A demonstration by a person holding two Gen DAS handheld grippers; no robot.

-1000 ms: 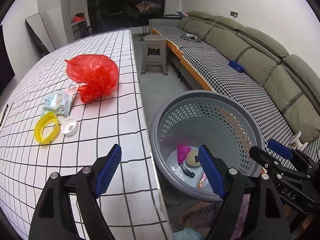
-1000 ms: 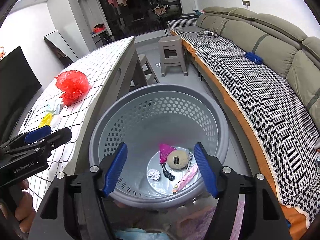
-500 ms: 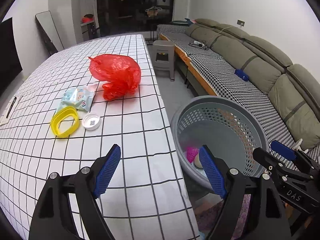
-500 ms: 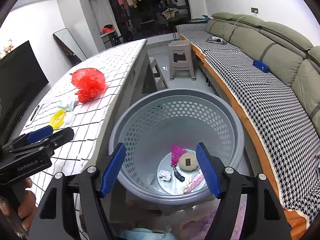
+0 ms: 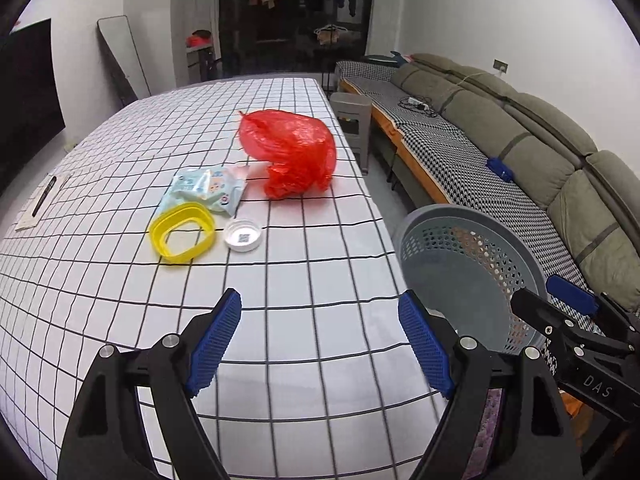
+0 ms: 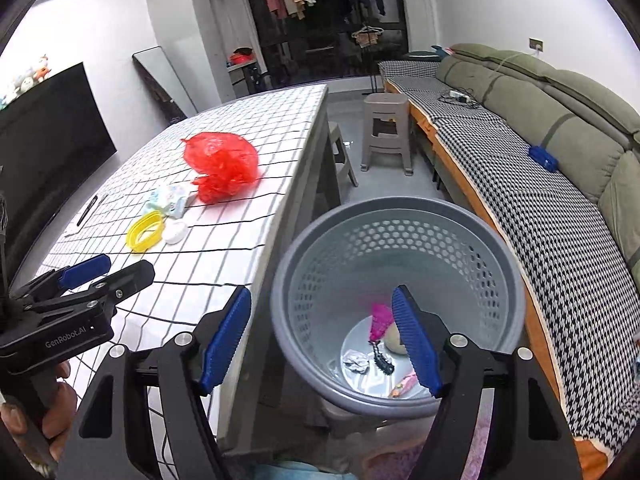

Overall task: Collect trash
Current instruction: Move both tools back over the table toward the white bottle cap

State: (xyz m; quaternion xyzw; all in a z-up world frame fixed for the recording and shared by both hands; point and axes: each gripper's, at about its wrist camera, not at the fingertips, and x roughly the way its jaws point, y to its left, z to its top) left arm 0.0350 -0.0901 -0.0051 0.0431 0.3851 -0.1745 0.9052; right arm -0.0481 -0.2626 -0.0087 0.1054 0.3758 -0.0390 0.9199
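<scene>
Part of the job looks done: the grey perforated basket (image 6: 400,304) on the floor just right of the table already holds several pieces of trash at its bottom, among them a crumpled white scrap (image 6: 356,360), a pink feathery item (image 6: 380,316), a round beige thing (image 6: 394,340) and a pink wrapper (image 6: 404,386). Four pieces are left on the checked tablecloth (image 5: 320,272), all grouped toward its far right part: a crumpled red plastic bag (image 5: 292,152) farthest off, a pale blue wipes packet (image 5: 208,188) to its near left, a yellow plastic ring (image 5: 182,232) touching the packet's near edge, and a white bottle cap (image 5: 243,236) just right of the ring. So, by my judgement, the work is perhaps halfway through, with the table items next. The left gripper (image 5: 320,344) hangs over the near part of the table, its blue pads spread wide, nothing between them and nothing touched; the cap and ring lie ahead of it, well apart. The right gripper (image 6: 322,340) hangs over the near left rim of the basket, its jaws likewise wide apart and empty, touching neither rim nor table. A hand (image 6: 36,412) wraps the left tool's handle at the lower left of the right view.
</scene>
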